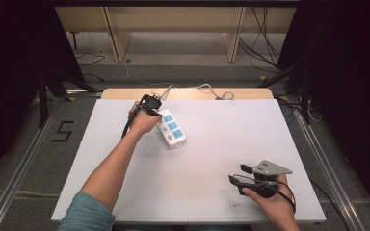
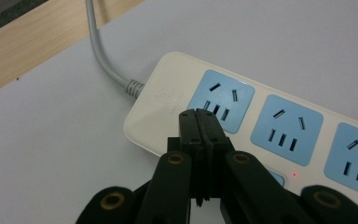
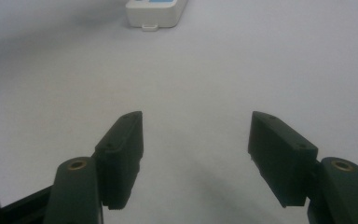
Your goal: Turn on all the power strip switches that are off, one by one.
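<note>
Laboratory recording bay. Around the white table (image 1: 192, 192) run aluminium floor rails (image 1: 21, 159), loose cables (image 1: 265, 43) and black curtains (image 1: 9, 72).

white power strip (image 1: 172, 127), blue sockets (image 2: 220, 100)

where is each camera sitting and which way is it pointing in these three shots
High view: fixed above the person's side, looking forward and down on the white table; both forearms enter from the bottom, with the left gripper at the power strip and the right gripper near the front edge.
Left gripper view: rides on the left gripper, looking along its shut jaws at the strip's cable end.
Right gripper view: rides on the right gripper, looking across the table between its open jaws.
Shared: all three show the power strip.
</note>
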{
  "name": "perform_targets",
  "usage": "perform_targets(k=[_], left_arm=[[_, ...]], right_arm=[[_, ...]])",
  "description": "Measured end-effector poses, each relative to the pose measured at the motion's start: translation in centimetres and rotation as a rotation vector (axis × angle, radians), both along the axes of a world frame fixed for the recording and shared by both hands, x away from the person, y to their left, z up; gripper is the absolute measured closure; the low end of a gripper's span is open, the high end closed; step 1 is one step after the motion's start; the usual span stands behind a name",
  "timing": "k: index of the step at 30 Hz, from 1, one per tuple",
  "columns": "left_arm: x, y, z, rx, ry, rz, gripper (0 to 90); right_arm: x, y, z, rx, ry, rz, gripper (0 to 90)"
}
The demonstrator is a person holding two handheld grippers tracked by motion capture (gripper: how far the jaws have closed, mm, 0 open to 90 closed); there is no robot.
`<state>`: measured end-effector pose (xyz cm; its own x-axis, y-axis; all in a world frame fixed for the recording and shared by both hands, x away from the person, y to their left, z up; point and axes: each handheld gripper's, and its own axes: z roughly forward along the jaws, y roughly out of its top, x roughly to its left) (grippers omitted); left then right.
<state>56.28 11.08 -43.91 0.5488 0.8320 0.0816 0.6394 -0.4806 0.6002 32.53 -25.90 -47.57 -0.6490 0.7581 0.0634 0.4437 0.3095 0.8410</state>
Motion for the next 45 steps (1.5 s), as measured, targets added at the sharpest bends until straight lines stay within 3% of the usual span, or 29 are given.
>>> perform_targets(k=[19,45], left_arm=[[-0.7,-0.4,0.6,0.045,-0.015,-0.03,89.9],[-1.5,-1.1,0.9,0.042,-0.007,-0.057,89.9]], right_arm=[[0.0,0.1,-0.1,0.001,0.004,0.001,36.7],[0.0,0.1,-0.1,-0.001,0.007,0.002,36.7]])
